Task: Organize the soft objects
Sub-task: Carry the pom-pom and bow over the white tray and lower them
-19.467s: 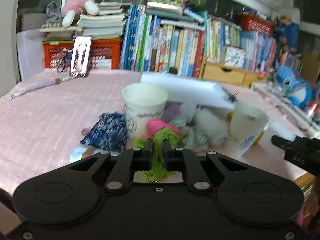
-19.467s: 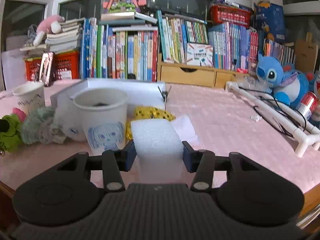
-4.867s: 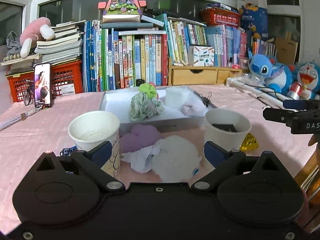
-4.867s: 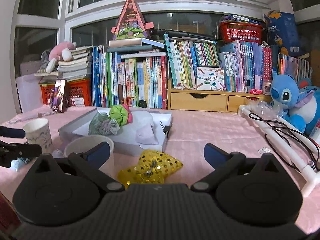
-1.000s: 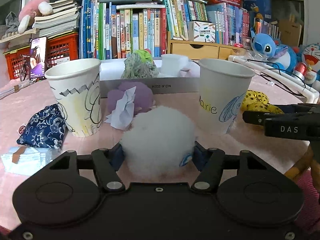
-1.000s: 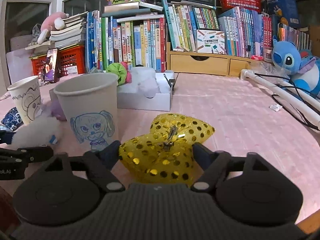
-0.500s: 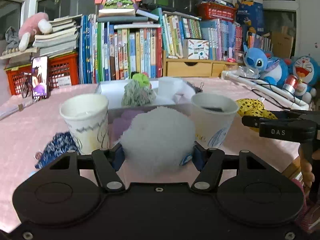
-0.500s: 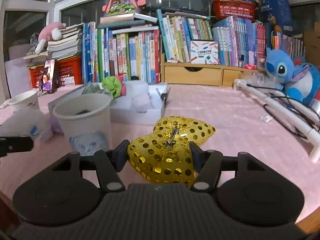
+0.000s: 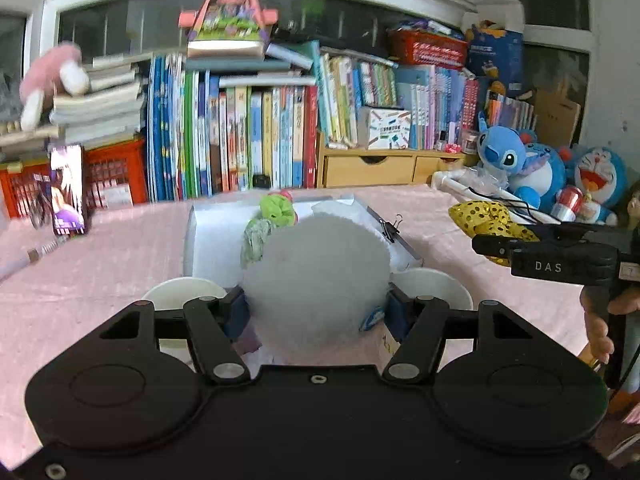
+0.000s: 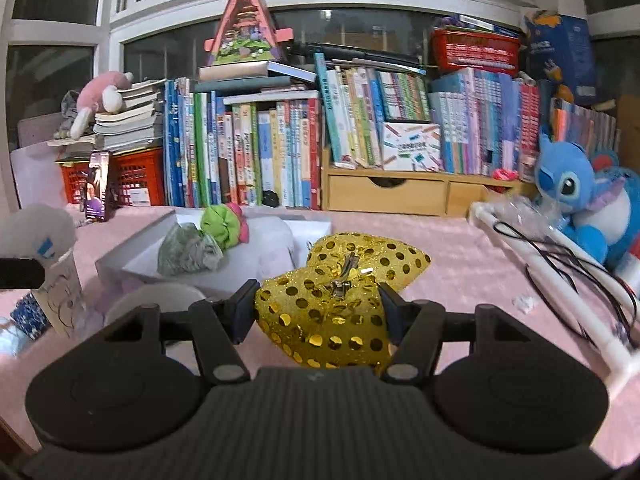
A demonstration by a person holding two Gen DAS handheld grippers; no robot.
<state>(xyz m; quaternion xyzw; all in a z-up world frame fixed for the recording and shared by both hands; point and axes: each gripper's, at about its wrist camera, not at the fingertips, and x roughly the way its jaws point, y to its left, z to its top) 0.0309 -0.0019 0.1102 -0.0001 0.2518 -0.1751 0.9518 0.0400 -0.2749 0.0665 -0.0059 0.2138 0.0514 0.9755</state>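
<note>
the left gripper point(image 9: 316, 312) is clamped on a white fluffy pompom point(image 9: 316, 276), its blue pads pressed into both sides, and holds it clear of the pink tablecloth point(image 9: 100, 264). below and just beyond it stand two white paper cups, one at the left point(image 9: 184, 292) and one at the right point(image 9: 436, 284), with a purple soft thing point(image 9: 248, 338) peeking between the cup and the pad. past them lies the white shallow box point(image 9: 216, 232), which already carries a green scrunchie point(image 9: 274, 206) and a grey-green scrunchie point(image 9: 254, 240); a black binder clip point(image 9: 392, 226) sits on its right rim.

the right gripper point(image 10: 318, 316) is closed on a gold sequined bow point(image 10: 332, 312), squeezing its near lobe while the far lobe sticks out ahead. the box point(image 10: 132, 256) is ahead to the left, and one cup's rim point(image 10: 156, 296) lies between. to the right a white pipe frame point(image 10: 560, 276) with black cables crosses the cloth, beside a blue stitch plush point(image 10: 580, 200). books point(image 10: 260, 152) and a wooden drawer unit point(image 10: 388, 196) line the back.
</note>
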